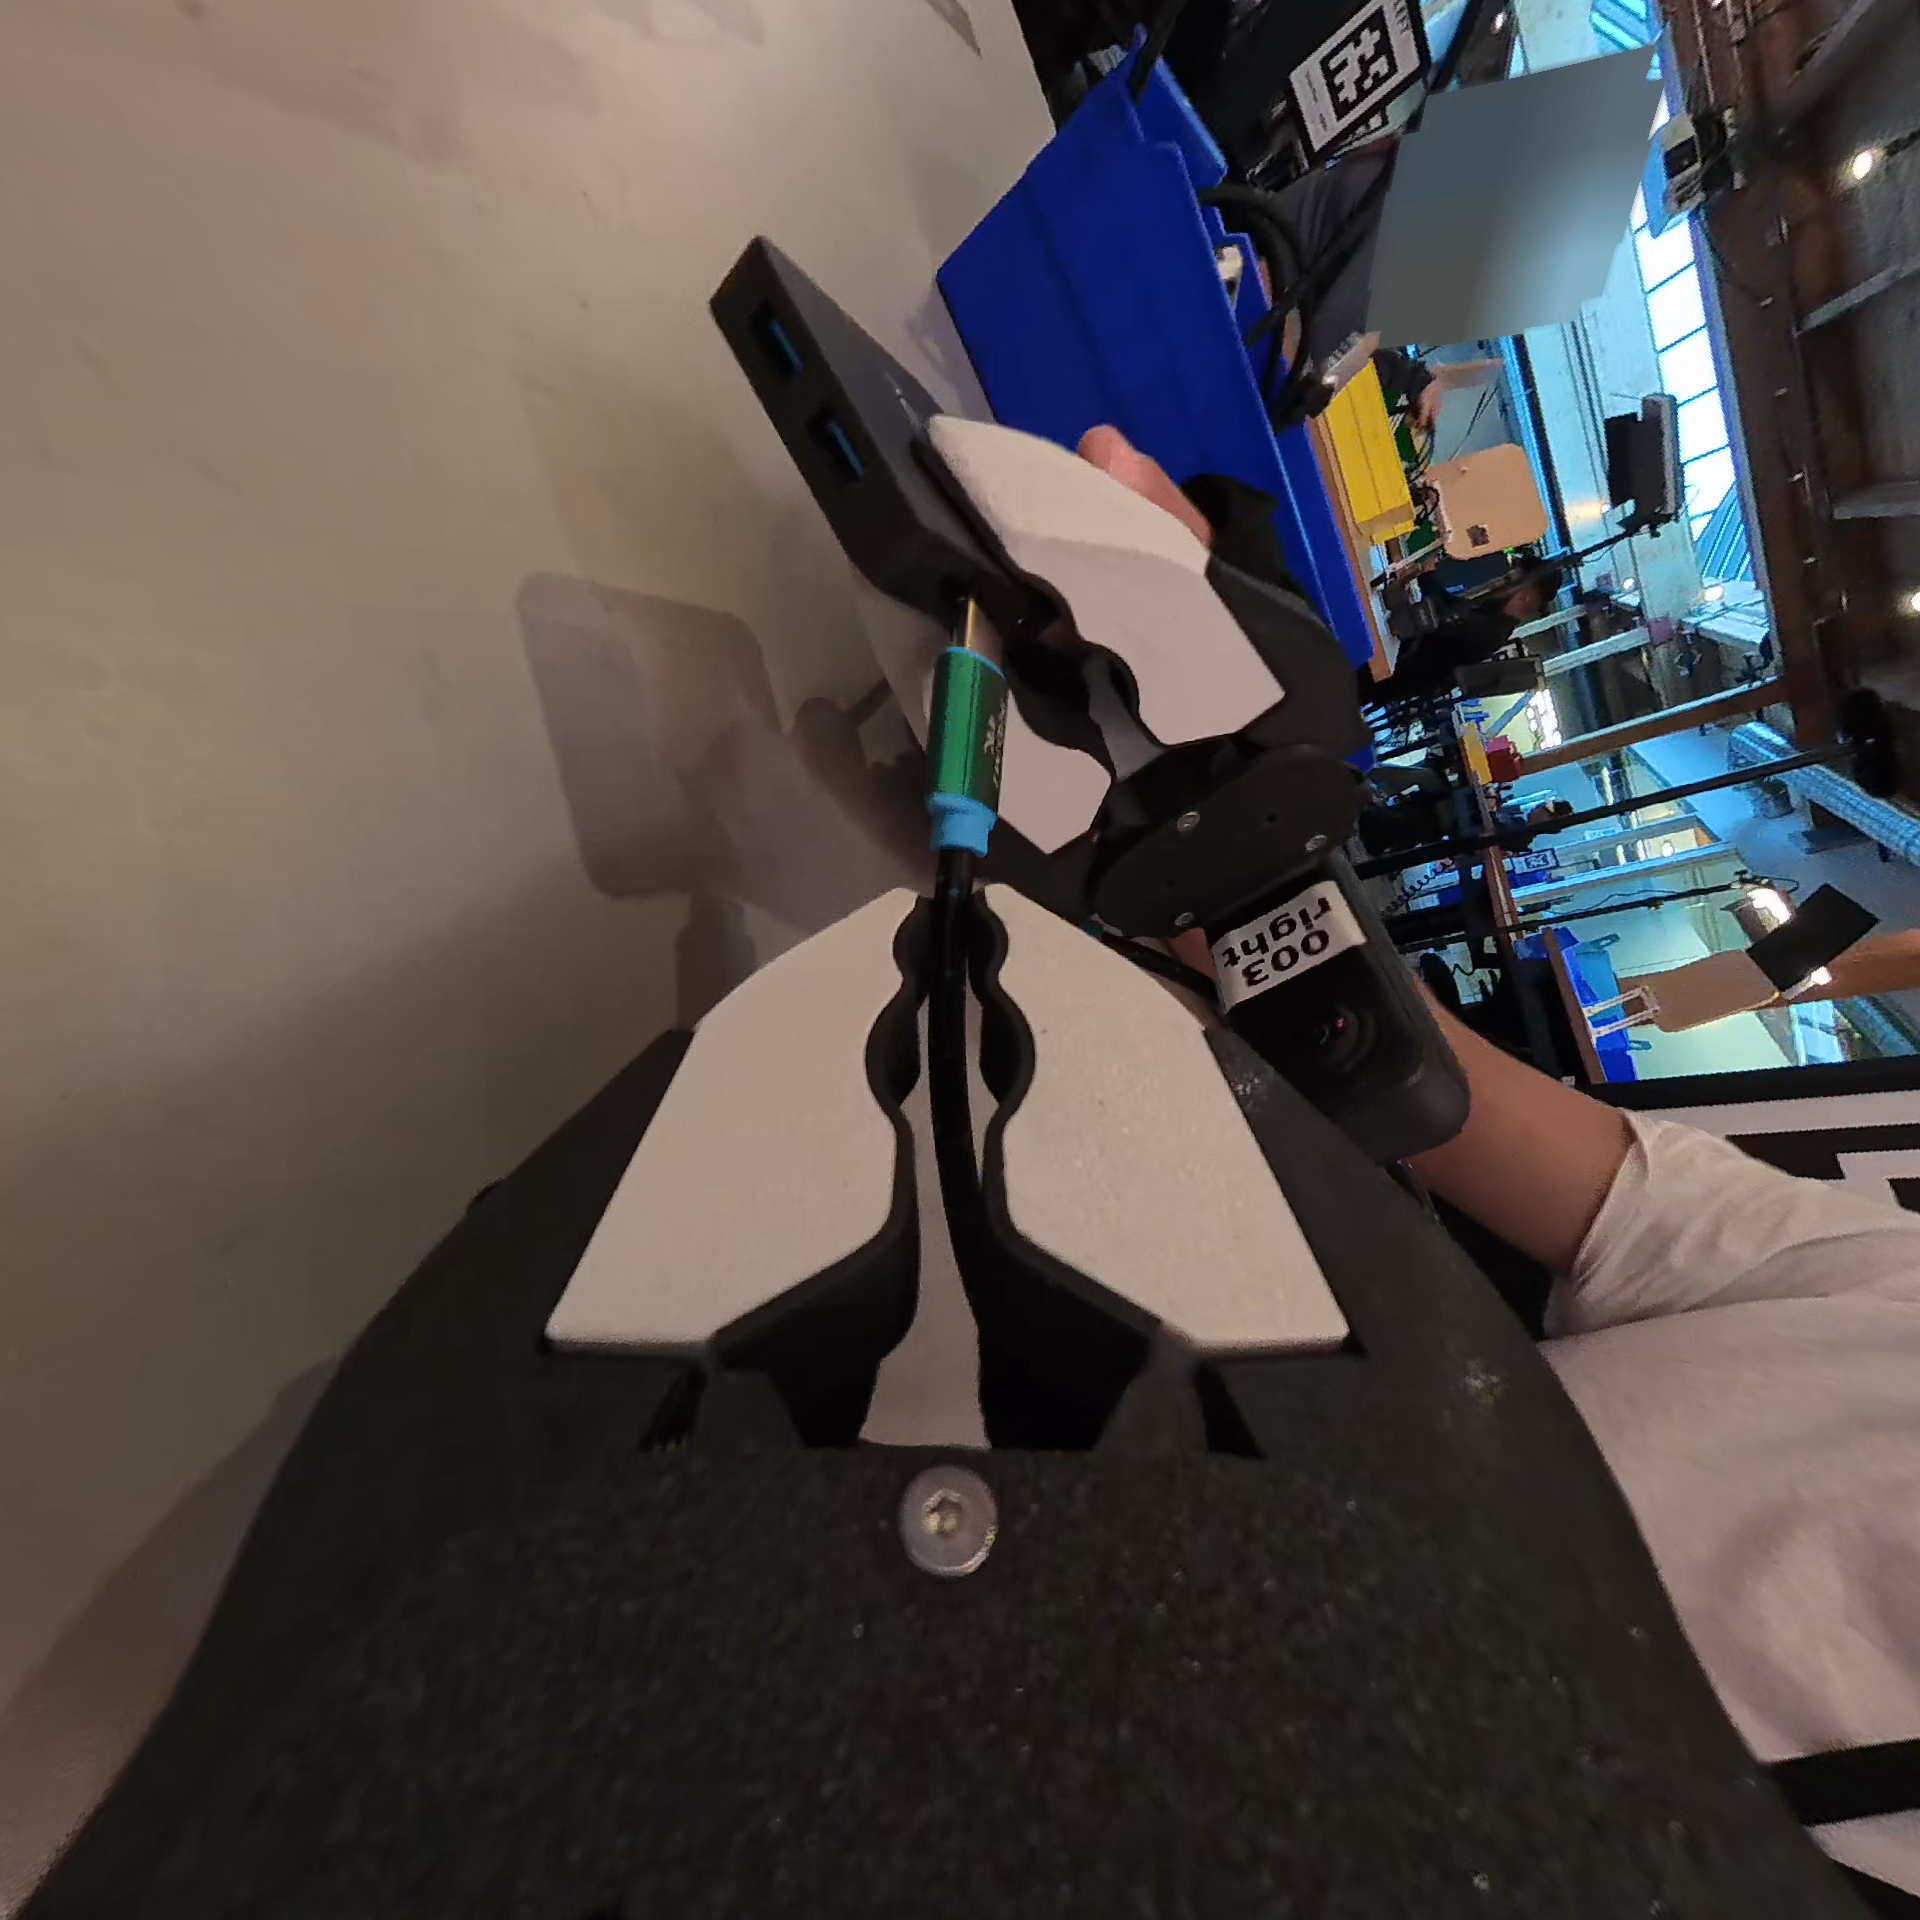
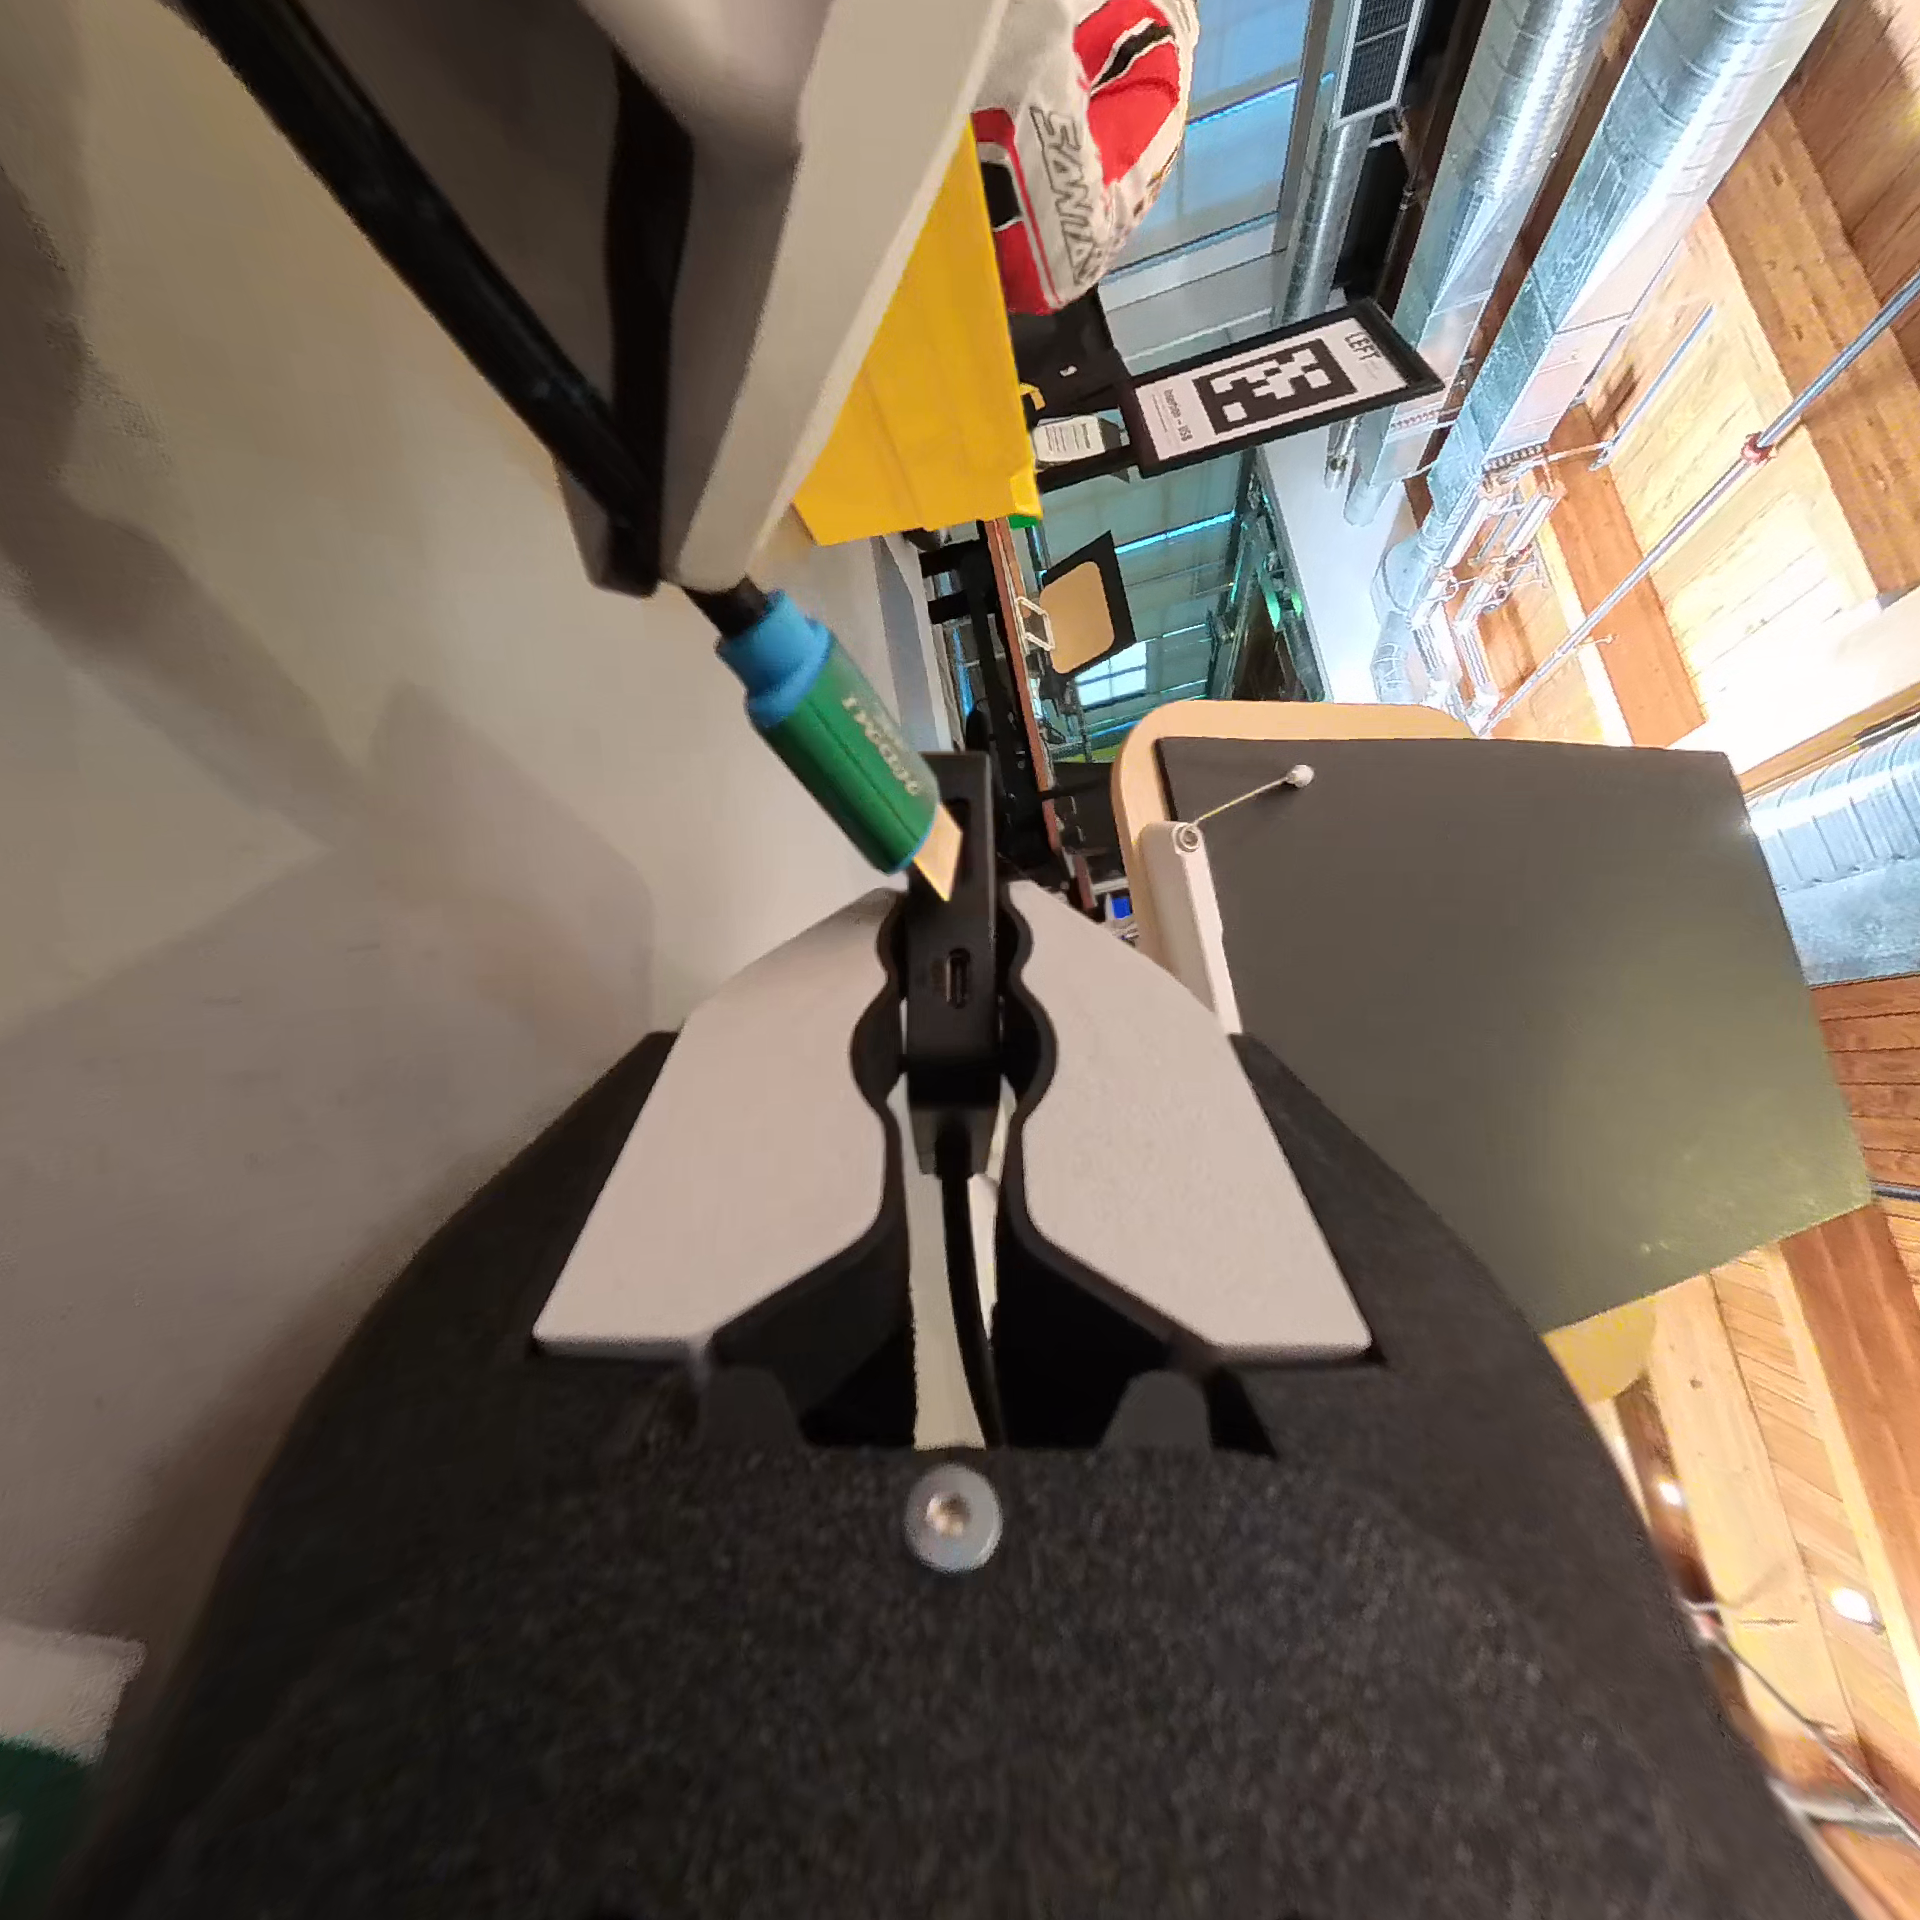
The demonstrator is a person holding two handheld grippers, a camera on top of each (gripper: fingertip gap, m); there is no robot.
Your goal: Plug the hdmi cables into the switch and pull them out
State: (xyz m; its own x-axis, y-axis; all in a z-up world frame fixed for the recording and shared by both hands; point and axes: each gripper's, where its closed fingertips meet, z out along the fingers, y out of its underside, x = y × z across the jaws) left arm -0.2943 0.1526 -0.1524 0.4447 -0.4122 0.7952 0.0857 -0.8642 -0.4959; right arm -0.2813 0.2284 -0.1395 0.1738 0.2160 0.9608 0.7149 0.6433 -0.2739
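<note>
Two hand-held grippers clamped: left on cable, right on switch; plug points into switch.

The left hand-held gripper has its two white fingers drawn in tight around a thin black cable. The right hand-held gripper has its fingers clamped on a black switch, with a bare forearm in a white sleeve behind it.

Both wrist cameras looked along their fingers, rolled sideways, close in; both views shared the switch and green plug.
</note>
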